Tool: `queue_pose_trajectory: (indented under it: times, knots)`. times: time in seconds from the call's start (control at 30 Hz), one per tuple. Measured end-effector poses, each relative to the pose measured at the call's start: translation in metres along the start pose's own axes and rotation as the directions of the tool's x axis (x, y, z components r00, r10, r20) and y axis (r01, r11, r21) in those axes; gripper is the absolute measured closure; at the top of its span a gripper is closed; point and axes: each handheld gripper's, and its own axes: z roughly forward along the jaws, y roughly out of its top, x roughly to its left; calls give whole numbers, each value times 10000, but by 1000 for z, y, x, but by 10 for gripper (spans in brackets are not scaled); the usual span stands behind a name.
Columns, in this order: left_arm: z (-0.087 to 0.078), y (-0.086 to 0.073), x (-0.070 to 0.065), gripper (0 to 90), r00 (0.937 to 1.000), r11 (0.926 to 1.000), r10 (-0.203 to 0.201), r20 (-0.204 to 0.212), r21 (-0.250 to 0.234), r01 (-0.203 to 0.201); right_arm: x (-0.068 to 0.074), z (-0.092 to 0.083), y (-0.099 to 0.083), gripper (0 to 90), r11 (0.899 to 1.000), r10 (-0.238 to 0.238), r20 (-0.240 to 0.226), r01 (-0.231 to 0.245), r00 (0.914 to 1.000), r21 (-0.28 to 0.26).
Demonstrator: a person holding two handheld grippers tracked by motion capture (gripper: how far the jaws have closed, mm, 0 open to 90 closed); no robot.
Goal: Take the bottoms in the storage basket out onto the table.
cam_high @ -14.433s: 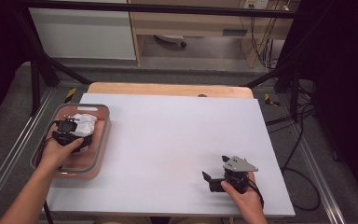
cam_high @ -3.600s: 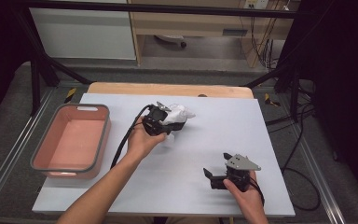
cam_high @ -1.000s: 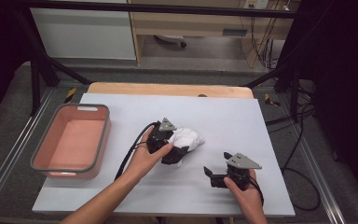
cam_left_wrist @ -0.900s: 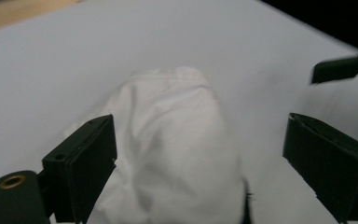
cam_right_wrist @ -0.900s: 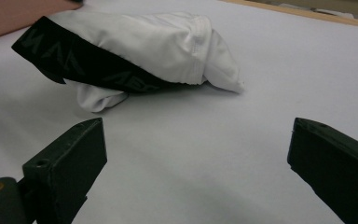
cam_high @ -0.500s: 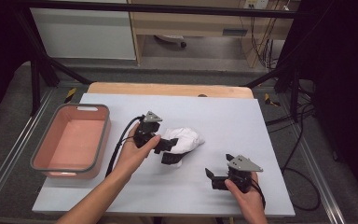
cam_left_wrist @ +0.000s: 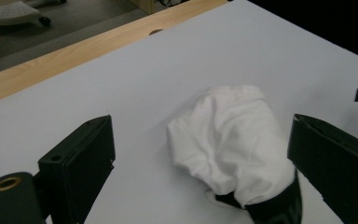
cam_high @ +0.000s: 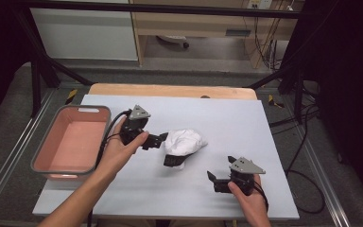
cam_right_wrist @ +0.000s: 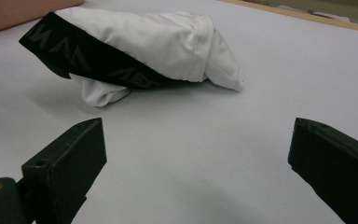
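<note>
White garment with black waistband [cam_high: 184, 143] is lying crumpled at frame centre; left gripper [cam_high: 155, 140] and right gripper [cam_high: 214, 179] are being held with jaws spread, empty. Waistband is probably best pinched next.

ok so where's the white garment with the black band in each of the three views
High view: the white garment lies mid-table, just right of the left tool, black band toward the person.
Left gripper view: centre right, between the open black jaws, black band at the bottom edge.
Right gripper view: upper left, beyond the open jaws, band facing the camera.
Shared landmark: the wooden table edge beyond the white surface, seen in all three.
</note>
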Motion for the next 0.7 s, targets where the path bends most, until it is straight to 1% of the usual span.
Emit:
queue_pose_trajectory:
  times: [0.17,0.23,0.33,0.53,0.57,0.7]
  knots:
    - [-17,-1,13,75,9995,9998,-50,-298,-170,45,1,1,0,47,9997,-218,-17,219,9998,140]
    - [-24,-1,18,75,9992,9995,-118,-379,-300,107,2,-1,0,48,9998,-192,-47,192,9998,64]
    - [-32,-2,25,75,9986,9993,-156,-509,-339,139,2,-1,1,48,9998,-187,-53,187,9998,77]
    - [-48,-3,37,75,9979,9993,-5,-655,-374,-19,0,-1,1,50,9997,-232,-58,232,9997,18]
    - [-50,-4,38,75,9977,9991,-29,-679,-418,0,0,-1,1,50,9998,-221,-56,221,9997,20]
    - [-62,-10,43,74,9968,9987,85,-794,-498,-124,1,-2,1,50,9998,-214,-42,214,9998,22]
